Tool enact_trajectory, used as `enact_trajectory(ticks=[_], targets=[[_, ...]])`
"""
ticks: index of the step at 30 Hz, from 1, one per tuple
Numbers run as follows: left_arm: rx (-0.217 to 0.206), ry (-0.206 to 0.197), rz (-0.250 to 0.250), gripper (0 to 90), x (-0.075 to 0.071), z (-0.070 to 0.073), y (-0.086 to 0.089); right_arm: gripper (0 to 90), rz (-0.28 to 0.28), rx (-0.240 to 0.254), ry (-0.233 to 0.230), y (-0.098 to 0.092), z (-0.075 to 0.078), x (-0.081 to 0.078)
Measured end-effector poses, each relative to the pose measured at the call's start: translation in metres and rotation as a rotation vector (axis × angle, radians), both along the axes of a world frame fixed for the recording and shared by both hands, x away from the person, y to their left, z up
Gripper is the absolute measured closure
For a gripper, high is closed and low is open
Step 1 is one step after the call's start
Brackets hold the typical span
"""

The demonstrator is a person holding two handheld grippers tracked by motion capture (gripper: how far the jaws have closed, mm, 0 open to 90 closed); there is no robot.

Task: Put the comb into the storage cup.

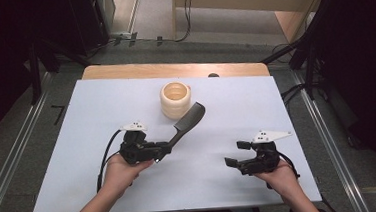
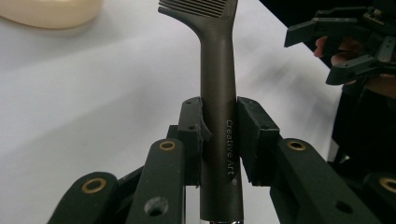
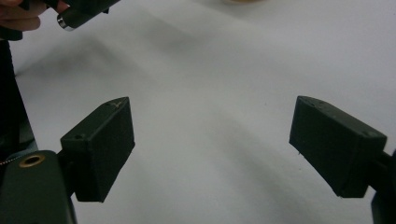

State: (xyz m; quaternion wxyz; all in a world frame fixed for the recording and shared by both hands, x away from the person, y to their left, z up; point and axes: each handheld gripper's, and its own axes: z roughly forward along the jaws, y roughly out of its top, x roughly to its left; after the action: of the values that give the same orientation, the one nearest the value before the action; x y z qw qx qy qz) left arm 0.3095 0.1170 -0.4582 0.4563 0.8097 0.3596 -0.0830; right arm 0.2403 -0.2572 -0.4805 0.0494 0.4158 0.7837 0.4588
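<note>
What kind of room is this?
Probably a lab or recording room: a white table stands on metal floor rails, with cables on the floor and a person's hand-held left gripper.

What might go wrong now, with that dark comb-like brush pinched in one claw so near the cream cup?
1. The left gripper pinches the brush by the lower part of its handle, so the long head end could swing or twist in the grip.
2. The brush head lies close beside the cream cup; a careless sweep might knock it over.
3. The right gripper hangs open over the white tabletop, holding nothing, so it could not quickly steady the cup.
</note>
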Motion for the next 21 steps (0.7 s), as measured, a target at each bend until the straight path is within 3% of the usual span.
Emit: enact_trajectory(ticks=[8,21], targets=[[-0.032,0.05,-0.014,73.2,0.01,0.0,-0.022,12.2,-0.022,0.019,-0.002,-0.001,0.003,0.0],[-0.069,0.073,-0.008,73.2,0.02,-0.001,-0.051,12.2,-0.043,0.042,-0.004,-0.003,0.008,0.001]])
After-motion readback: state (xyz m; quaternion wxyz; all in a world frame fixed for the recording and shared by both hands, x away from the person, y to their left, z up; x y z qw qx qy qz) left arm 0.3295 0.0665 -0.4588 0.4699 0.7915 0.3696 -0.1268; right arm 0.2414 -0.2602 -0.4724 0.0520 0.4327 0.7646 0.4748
